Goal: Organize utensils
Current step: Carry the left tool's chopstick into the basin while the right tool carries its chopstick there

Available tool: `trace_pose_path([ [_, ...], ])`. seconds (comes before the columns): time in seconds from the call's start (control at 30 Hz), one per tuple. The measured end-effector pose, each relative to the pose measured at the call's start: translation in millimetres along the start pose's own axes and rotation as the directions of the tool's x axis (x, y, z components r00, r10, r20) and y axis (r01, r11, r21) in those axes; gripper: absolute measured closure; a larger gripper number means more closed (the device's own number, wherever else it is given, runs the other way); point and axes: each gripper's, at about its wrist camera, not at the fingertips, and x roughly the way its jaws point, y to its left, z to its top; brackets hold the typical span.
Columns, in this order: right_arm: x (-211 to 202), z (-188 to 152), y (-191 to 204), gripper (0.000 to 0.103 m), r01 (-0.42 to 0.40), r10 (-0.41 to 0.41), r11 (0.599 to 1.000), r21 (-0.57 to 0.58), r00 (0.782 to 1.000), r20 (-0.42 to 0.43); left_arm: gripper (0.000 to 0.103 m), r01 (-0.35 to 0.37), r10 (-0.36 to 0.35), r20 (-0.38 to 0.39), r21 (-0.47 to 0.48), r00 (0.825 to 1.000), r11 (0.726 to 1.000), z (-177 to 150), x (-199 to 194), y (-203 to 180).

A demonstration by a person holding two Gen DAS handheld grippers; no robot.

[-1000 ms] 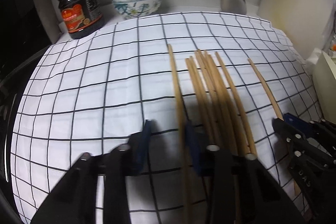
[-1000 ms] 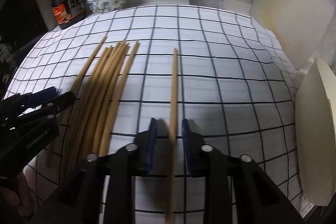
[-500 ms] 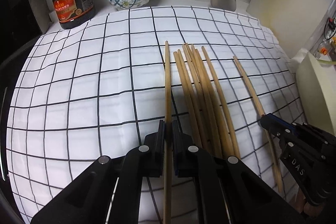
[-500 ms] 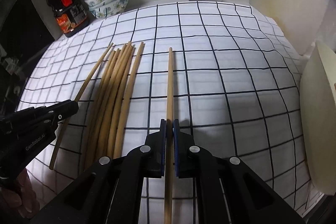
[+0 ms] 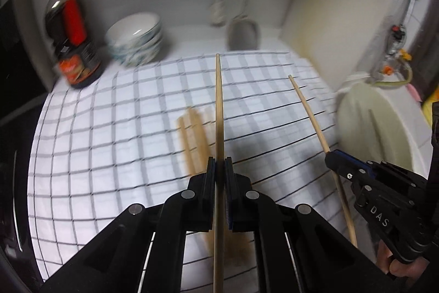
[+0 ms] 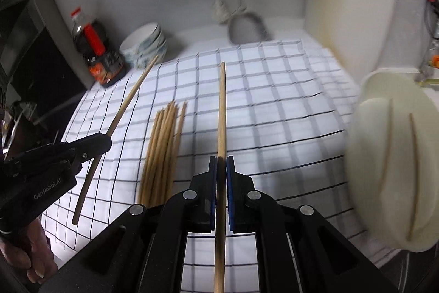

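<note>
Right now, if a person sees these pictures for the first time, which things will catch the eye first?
First, the two black grippers: the left gripper and the right gripper are each shut on one wooden chopstick, held above the checked cloth. Between them, a bundle of chopsticks lies on the cloth. At the back left stand a dark sauce bottle and stacked bowls.

A dark sauce bottle (image 5: 72, 45) with a red label was seen at the back left, just beside stacked patterned bowls (image 5: 135, 39). A checked cloth (image 5: 109, 133) was spread over the counter. A spatula (image 5: 242, 33) was hung against the wall.
</note>
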Motion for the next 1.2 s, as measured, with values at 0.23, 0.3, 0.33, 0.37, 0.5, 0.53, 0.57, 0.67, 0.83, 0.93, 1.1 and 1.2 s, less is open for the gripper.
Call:
trace_pose_path([
  [0.23, -50, 5, -79, 0.097, 0.108, -0.115, 0.988, 0.113, 0.992, 0.057, 0.096, 0.137, -0.14, 0.024, 0.099, 0.99, 0.986, 29, -9, -80],
  [0.3, -60, 3, -102, 0.097, 0.137, -0.148, 0.98, 0.147, 0.987, 0.067, 0.096, 0.183, -0.187, 0.019, 0.138, 0.982, 0.973, 35, -7, -109],
  [0.33, -64, 2, -116, 0.097, 0.151, -0.165, 0.974, 0.169, 0.984, 0.07, 0.096, 0.206, -0.21, 0.013, 0.156, 0.978, 0.966, 37, -4, -125],
  [0.37, -68, 0, -131, 0.097, 0.169, -0.186, 0.966, 0.198, 0.98, 0.071, 0.096, 0.22, -0.225, 0.007, 0.166, 0.974, 0.961, 38, -2, -136],
  [0.5, -79, -12, -179, 0.097, 0.213, -0.24, 0.935, 0.285, 0.969, 0.062, 0.096, 0.294, -0.293, -0.04, 0.203, 0.955, 0.934, 45, 20, -192],
  [0.53, -80, -14, -189, 0.097, 0.221, -0.249, 0.927, 0.302, 0.967, 0.058, 0.096, 0.307, -0.303, -0.053, 0.212, 0.951, 0.928, 46, 26, -205],
  [0.57, -81, -17, -200, 0.097, 0.226, -0.257, 0.919, 0.322, 0.965, 0.055, 0.096, 0.318, -0.311, -0.065, 0.219, 0.948, 0.923, 47, 31, -215],
  [0.67, -81, -20, -231, 0.097, 0.234, -0.27, 0.902, 0.363, 0.961, 0.051, 0.096, 0.352, -0.337, -0.105, 0.235, 0.936, 0.906, 47, 50, -248],
  [0.83, -68, -18, -257, 0.097, 0.234, -0.27, 0.887, 0.398, 0.962, 0.035, 0.096, 0.353, -0.322, -0.153, 0.268, 0.934, 0.896, 43, 83, -286],
  [0.93, -59, -19, -264, 0.097, 0.233, -0.264, 0.884, 0.406, 0.964, 0.021, 0.096, 0.338, -0.301, -0.166, 0.291, 0.939, 0.895, 40, 97, -299],
  [1.1, -40, -21, -276, 0.097, 0.224, -0.24, 0.881, 0.417, 0.971, -0.015, 0.096, 0.323, -0.275, -0.189, 0.309, 0.943, 0.895, 38, 118, -308],
  [1.2, -30, -22, -282, 0.097, 0.226, -0.232, 0.879, 0.42, 0.972, -0.039, 0.096, 0.318, -0.263, -0.207, 0.306, 0.942, 0.897, 39, 127, -310],
])
